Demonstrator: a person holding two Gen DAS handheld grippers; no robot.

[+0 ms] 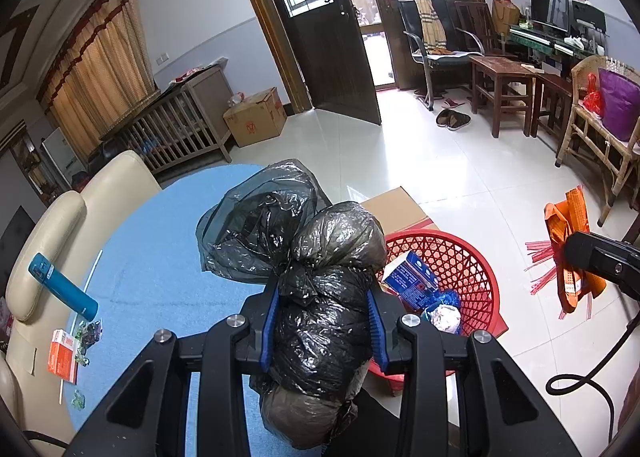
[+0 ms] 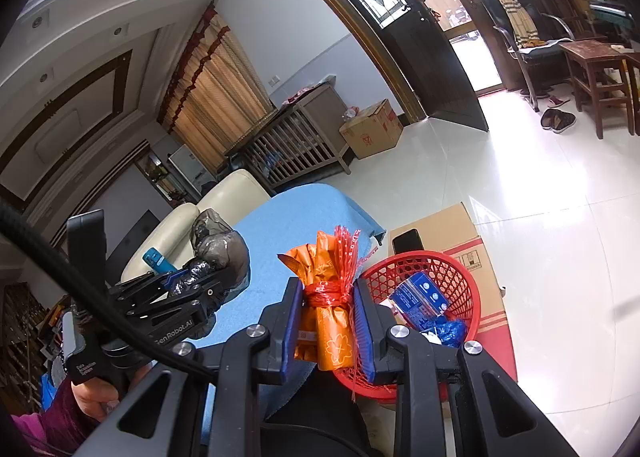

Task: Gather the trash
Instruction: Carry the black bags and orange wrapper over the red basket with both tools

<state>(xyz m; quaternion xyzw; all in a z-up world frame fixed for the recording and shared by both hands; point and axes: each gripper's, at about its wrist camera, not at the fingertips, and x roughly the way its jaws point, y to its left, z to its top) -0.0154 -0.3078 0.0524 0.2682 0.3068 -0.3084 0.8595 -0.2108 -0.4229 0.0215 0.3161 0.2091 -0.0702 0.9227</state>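
Observation:
My left gripper point(image 1: 322, 297) is shut on a bulging black plastic bag bundle point(image 1: 320, 277), held over the edge of the blue-covered table point(image 1: 160, 257). From the right wrist view the same gripper point(image 2: 188, 277) and black bag point(image 2: 220, 247) show at the left. My right gripper point(image 2: 326, 309) is shut on an orange bag roll point(image 2: 328, 321) tied with red plastic strips. That orange roll point(image 1: 568, 237) also hangs at the right of the left wrist view. A red mesh basket point(image 1: 460, 257) stands below, holding a blue carton point(image 1: 412, 277) and crumpled wrappers. The basket point(image 2: 424, 281) sits just right of the orange roll.
A cardboard box point(image 1: 396, 205) lies under the basket. On the table are a teal bottle point(image 1: 64, 285), an orange-white packet point(image 1: 62, 355) and small wrappers point(image 1: 90, 333). A cream sofa point(image 1: 68, 225) borders the table. Wooden stools point(image 1: 504, 89), a wicker chair point(image 1: 592, 129) and slippers point(image 1: 452, 119) stand beyond.

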